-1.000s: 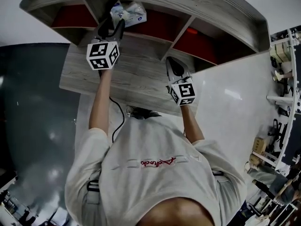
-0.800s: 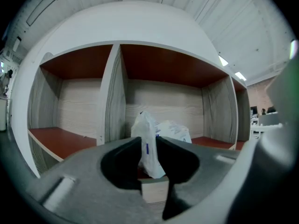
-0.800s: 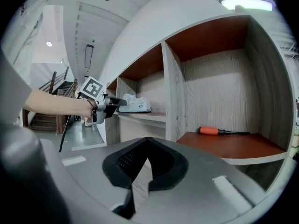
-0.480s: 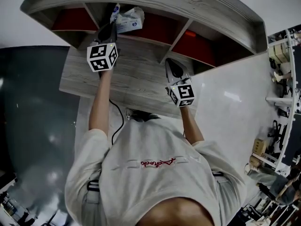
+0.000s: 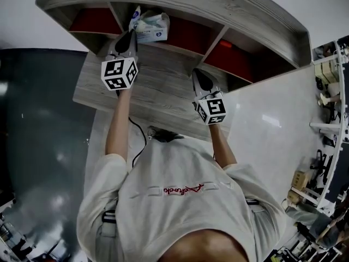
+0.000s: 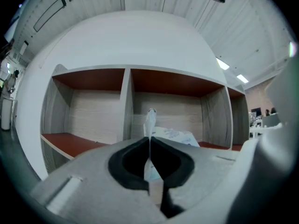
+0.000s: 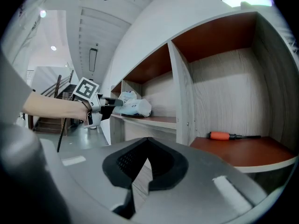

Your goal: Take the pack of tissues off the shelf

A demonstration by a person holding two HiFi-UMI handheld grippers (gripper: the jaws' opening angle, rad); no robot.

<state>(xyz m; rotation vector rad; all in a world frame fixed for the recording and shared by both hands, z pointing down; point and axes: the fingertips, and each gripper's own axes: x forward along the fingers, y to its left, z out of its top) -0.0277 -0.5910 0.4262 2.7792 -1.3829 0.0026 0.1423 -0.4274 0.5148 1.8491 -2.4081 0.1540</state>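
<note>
one pack of tissues (image 5: pixel 151 27) lies in the middle compartment of the wooden shelf (image 5: pixel 229 10), close to the front edge of the red-brown board. the left claw (image 5: pixel 131 34) is stretched out level towards it. its two jaws are pressed together on the thin sealed flap at the near end of the pack. in the left gripper view this flap stands upright between the closed jaws, and the rest of the pack is seen behind them, on the board just right of the divider.

the right gripper view shows the same from the side: the left claw is at the near end of the pack, and the body of the pack rests on the board.

the right claw (image 5: pixel 197 74) is well apart from the pack, above the grey desk (image 5: pixel 158 97) in front of the right compartment. its jaws are together with nothing between them. in that right compartment a screwdriver (image 7: pixel 225 135) with an orange handle lies on the board. the person (image 5: pixel 185 201), in a light shirt, holds both arms forward.
</note>
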